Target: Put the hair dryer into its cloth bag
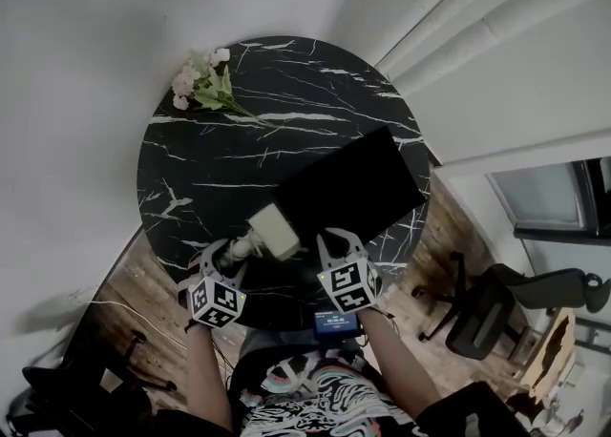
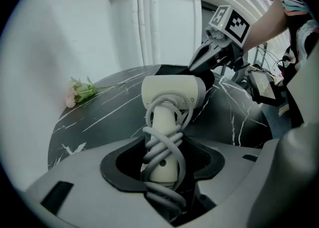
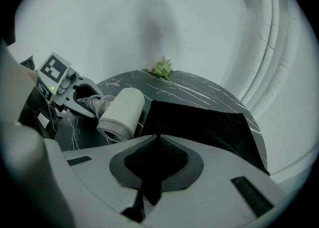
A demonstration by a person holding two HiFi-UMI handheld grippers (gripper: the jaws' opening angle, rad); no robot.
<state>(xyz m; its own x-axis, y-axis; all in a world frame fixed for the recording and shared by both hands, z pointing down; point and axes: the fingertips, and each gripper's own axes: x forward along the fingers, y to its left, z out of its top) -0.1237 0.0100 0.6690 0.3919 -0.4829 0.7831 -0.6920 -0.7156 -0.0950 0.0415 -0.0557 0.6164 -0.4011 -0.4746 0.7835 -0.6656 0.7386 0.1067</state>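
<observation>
Pre-insert, I'd say: your L claw (image 2: 162,166) pinches the hair dryer (image 2: 172,92) handle, R claw (image 3: 155,160) pinches the bag (image 3: 199,122) edge; next, lift that edge & slide it in.

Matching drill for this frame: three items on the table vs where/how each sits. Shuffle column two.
1. cream hair dryer with grey cord round its handle
2. flat black cloth bag
3. pink-and-white flower sprig

A. lying untouched at the far edge of the black marble table
B. near edge pinched in the right gripper
C. handle clamped in the left gripper

Pairs: 1-C, 2-B, 3-A.
</observation>
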